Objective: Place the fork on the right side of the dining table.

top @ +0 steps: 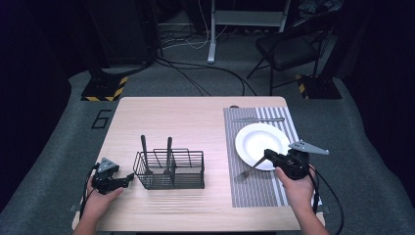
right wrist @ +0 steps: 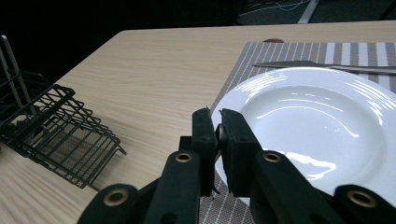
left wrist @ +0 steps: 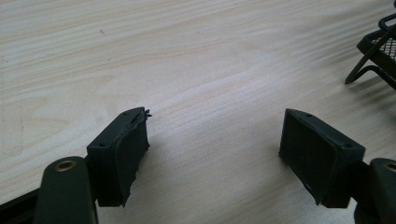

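Right tongs (top: 266,155) pinching fork (top: 247,170) (handle end), beside plate (top: 262,138)

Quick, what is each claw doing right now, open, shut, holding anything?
Left claw: open, nothing between its jaws, over bare table.
Right claw: shut on the fork beside the plate.

The wire caddy (top: 170,169) stands on the table (top: 195,115) left of its middle, toward the near edge, with two utensils (top: 144,147) upright in it. The placemat (top: 254,193) lies along the table's right edge, reaching from the far part almost to the near edge. On it sits the plate (top: 262,139), with a knife (top: 258,119) behind it, toward the far edge. A fork (top: 246,172) lies at the plate's near left rim, tines on the mat. The left gripper (top: 128,179) rests just left of the caddy, near the near-left corner; the right gripper (top: 267,155) sits at the plate's near edge, over the fork's handle.
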`<state>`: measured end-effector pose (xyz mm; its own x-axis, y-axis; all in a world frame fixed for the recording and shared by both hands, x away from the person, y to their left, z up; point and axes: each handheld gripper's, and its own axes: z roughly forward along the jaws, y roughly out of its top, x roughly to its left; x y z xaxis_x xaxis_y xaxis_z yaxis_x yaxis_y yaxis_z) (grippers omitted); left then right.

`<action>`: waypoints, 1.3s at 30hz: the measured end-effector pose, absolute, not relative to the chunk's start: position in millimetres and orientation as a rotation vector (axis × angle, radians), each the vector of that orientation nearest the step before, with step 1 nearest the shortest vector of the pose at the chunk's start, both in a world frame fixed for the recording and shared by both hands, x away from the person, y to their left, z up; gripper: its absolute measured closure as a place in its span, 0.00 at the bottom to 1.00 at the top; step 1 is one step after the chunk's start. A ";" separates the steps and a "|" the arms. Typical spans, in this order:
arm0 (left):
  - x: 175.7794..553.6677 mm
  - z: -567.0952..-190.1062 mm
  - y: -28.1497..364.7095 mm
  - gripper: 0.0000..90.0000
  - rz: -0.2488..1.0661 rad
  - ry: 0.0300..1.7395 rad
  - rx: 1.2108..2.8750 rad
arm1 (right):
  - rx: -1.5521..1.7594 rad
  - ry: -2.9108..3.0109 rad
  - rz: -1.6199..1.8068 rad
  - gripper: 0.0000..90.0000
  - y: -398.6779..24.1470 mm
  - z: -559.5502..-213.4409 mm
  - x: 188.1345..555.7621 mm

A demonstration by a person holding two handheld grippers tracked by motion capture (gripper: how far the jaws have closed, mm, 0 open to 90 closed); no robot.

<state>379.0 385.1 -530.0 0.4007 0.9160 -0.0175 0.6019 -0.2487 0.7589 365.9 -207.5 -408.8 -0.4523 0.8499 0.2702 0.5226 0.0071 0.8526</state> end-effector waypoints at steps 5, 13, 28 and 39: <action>379.0 -530.0 385.1 0.26 0.574 1.294 1.960 | 1.455 1.955 1.444 0.93 -217.0 -414.3 364.5; 379.0 -530.0 385.0 0.26 0.575 1.294 1.961 | 1.526 1.934 1.467 0.91 -234.0 -425.6 362.7; 379.0 -530.1 384.9 0.26 0.579 1.292 1.963 | 1.648 1.885 1.507 0.88 -260.5 -450.9 360.4; 380.0 -530.1 385.0 0.26 0.583 1.296 1.958 | 1.708 1.859 1.521 0.85 -272.9 -467.2 357.0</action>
